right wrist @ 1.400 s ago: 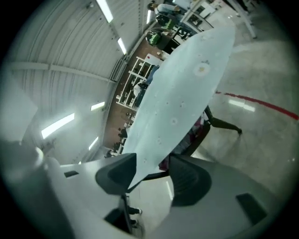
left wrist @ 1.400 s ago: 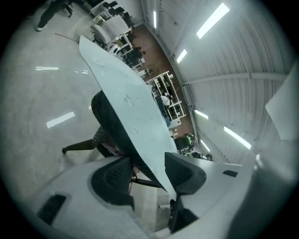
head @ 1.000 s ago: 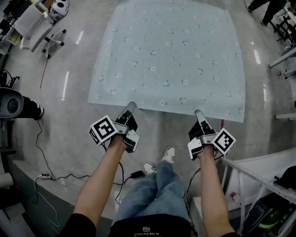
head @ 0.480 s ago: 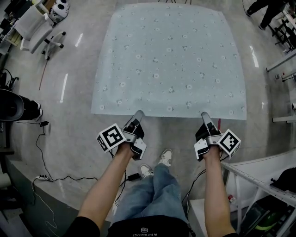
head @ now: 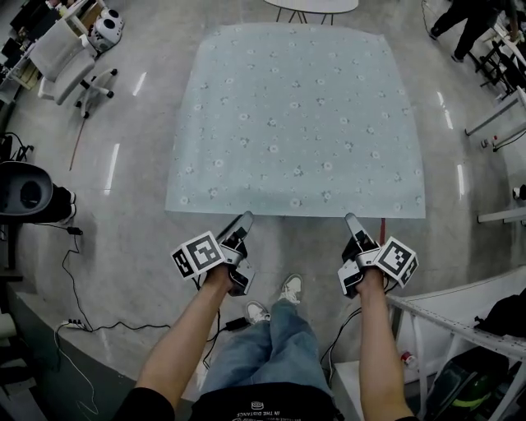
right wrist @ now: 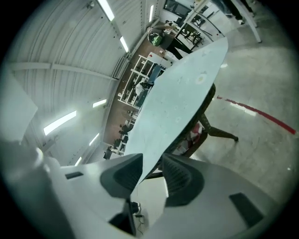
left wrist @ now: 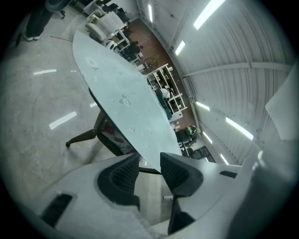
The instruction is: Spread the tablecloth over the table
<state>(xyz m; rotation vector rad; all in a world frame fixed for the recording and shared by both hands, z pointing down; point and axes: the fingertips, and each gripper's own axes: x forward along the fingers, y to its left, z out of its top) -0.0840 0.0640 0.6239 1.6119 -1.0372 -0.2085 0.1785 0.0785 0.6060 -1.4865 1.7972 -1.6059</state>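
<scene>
Tablecloth [head: 296,123] spread flat, left gripper [head: 244,218] and right gripper [head: 352,219] jaws just opened, hem between them, shirt print [head: 257,414] illegible

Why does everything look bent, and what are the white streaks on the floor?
Head view: the wide lens bows the edges of the tablecloth, and the streaks on the floor are reflected glare. Left gripper view and right gripper view: a fisheye circle with black corners, curving the ceiling lights.
</scene>
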